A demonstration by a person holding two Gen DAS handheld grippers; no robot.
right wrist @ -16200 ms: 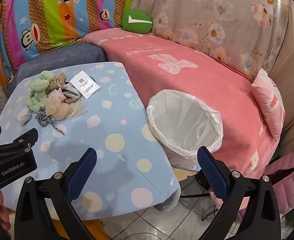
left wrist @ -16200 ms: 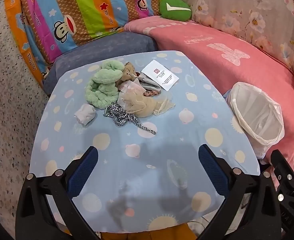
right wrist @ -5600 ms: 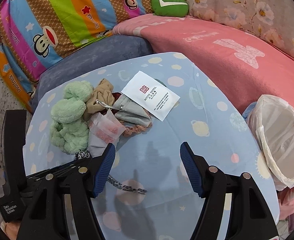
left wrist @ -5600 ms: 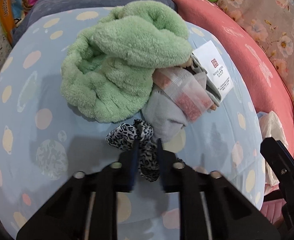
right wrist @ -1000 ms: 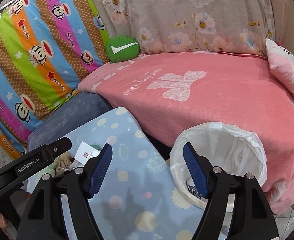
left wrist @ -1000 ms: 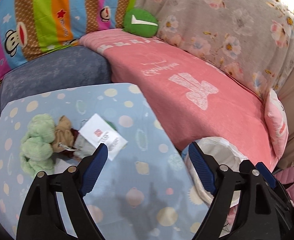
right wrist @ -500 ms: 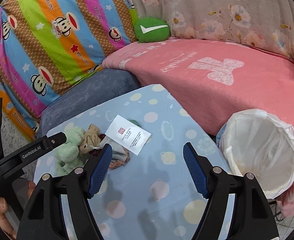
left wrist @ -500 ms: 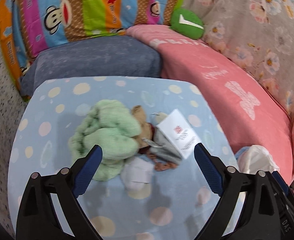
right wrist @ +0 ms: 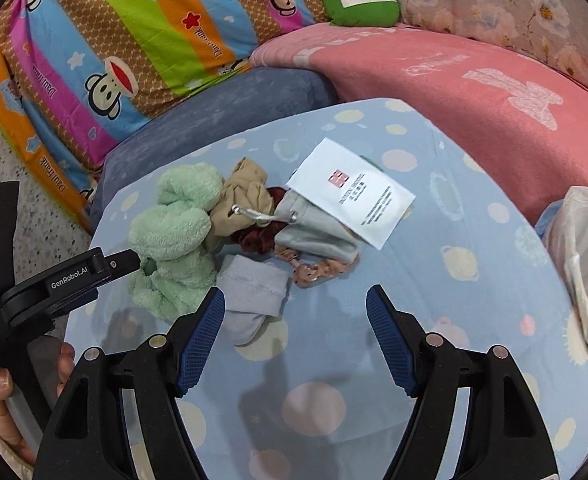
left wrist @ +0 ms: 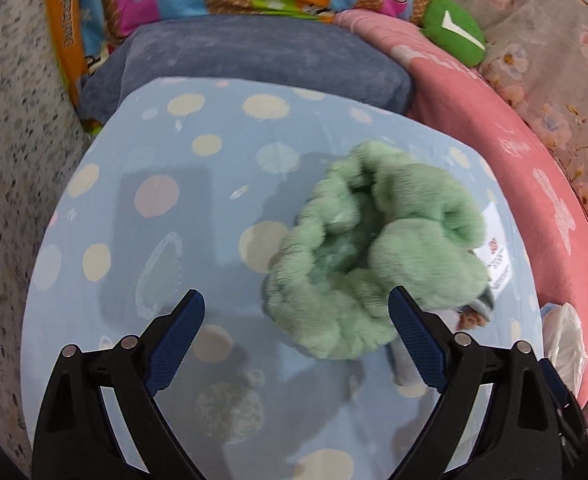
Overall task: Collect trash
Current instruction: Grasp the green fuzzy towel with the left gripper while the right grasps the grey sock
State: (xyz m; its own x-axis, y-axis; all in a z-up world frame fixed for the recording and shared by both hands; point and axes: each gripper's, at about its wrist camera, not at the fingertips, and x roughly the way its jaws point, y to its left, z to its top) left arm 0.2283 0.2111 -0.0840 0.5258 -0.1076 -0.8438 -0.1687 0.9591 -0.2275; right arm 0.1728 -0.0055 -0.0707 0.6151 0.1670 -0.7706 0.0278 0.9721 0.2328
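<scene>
A pile lies on the blue dotted table (right wrist: 453,280): a fluffy green cloth (right wrist: 174,236), a tan cloth (right wrist: 246,196), a dark red scrunchie (right wrist: 254,240), a grey pouch (right wrist: 317,232), a pale grey sock (right wrist: 250,300), a pink spotted band (right wrist: 313,270) and a white hotel packet (right wrist: 353,192). My left gripper (left wrist: 295,338) is open and empty, low over the table at the near left edge of the green cloth (left wrist: 373,264). My right gripper (right wrist: 295,332) is open and empty, just in front of the sock. The white-lined trash bin (right wrist: 585,280) stands at the table's right edge.
A pink-covered sofa (right wrist: 473,72) runs behind and right of the table, with a blue-grey cushion (right wrist: 222,112), a striped monkey-print cover (right wrist: 114,40) and a green pillow (right wrist: 357,4). Speckled floor (left wrist: 10,160) lies to the left. The bin's bag (left wrist: 565,340) peeks in the left wrist view.
Both grippers have dropped down and come closer to the pile. The left one now sits right at the green cloth. The leopard scrunchie seen earlier is gone from the table.
</scene>
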